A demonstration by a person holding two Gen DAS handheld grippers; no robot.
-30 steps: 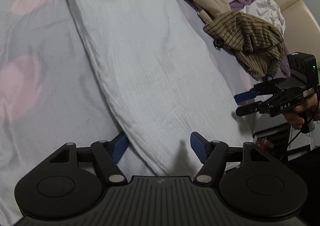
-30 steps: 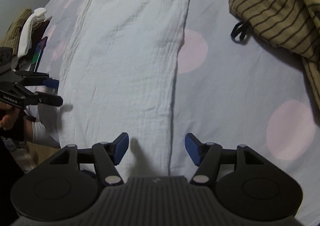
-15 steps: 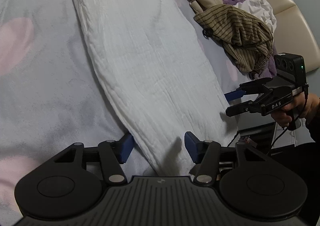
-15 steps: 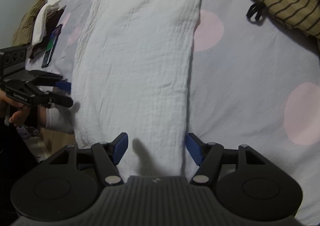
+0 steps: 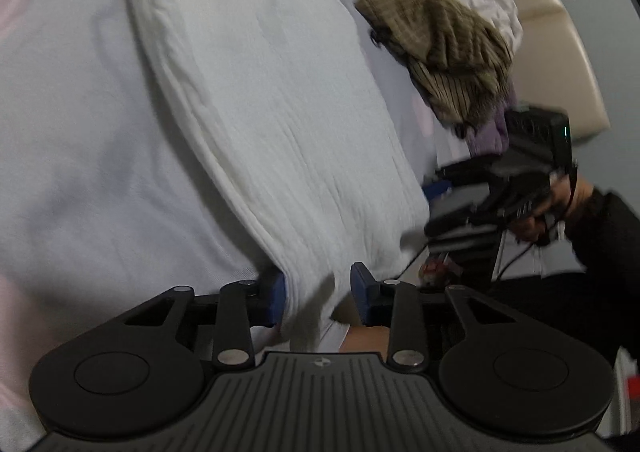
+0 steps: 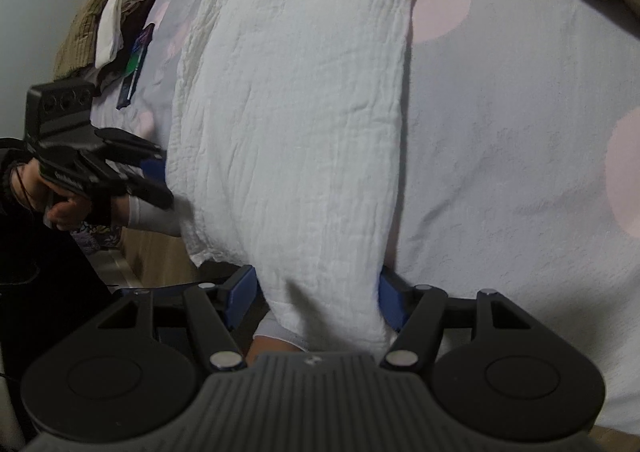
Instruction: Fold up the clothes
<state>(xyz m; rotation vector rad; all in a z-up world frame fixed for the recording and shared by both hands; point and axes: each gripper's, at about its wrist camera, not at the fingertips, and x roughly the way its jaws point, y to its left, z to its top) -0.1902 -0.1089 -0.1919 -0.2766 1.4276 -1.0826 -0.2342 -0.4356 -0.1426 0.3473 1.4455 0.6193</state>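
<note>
A long white crinkled garment (image 5: pixel 280 124) lies folded lengthwise on the bed, and it also fills the right wrist view (image 6: pixel 296 124). My left gripper (image 5: pixel 318 294) is open, its jaws on either side of the garment's near left corner. My right gripper (image 6: pixel 316 296) is open, its jaws astride the near right corner. Each gripper shows in the other's view: the right one (image 5: pixel 444 200) at the garment's edge, the left one (image 6: pixel 156 184) at the opposite edge.
The bedsheet (image 6: pixel 520 132) is pale with pink dots. A striped olive garment (image 5: pixel 452 60) tops a pile of clothes at the far right. Another small pile (image 6: pixel 104 24) and a dark flat object (image 6: pixel 136 64) lie at the far left. The bed's near edge is just below the grippers.
Both grippers have moved forward to the garment's near end, so that its corners now sit between the open jaws. The left jaws have narrowed a little.
</note>
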